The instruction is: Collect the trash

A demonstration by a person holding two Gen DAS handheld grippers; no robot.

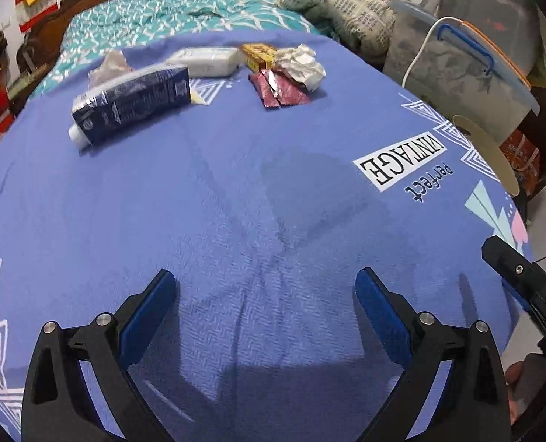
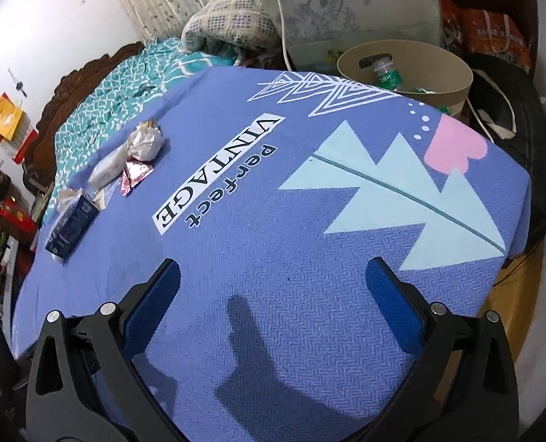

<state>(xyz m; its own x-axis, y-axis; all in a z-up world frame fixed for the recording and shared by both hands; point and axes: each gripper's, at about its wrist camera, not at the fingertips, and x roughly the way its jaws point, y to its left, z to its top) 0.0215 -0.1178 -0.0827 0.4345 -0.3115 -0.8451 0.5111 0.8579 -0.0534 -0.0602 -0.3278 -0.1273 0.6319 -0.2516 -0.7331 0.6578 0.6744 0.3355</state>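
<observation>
Trash lies at the far side of a blue bedsheet (image 1: 236, 202): a dark blue carton (image 1: 132, 105), a white packet (image 1: 206, 60), a yellow box (image 1: 260, 54), a red wrapper (image 1: 280, 90) and a crumpled paper ball (image 1: 300, 64). The right wrist view shows the carton (image 2: 72, 224), packet (image 2: 108, 171), wrapper (image 2: 134, 176) and paper ball (image 2: 145, 143) at far left. A tan round bin (image 2: 405, 70) with a green-labelled bottle (image 2: 385, 73) stands beyond the bed's edge. My left gripper (image 1: 265, 291) and right gripper (image 2: 273, 283) are open and empty, well short of the trash.
A folded blanket (image 1: 346, 11) and clear storage boxes (image 1: 457, 59) with a white cable stand at the back right. A teal bedspread (image 1: 155, 14) and wooden headboard lie behind. The bin's rim (image 1: 490, 151) shows at the bed's right edge. Bags (image 2: 494, 37) sit by the bin.
</observation>
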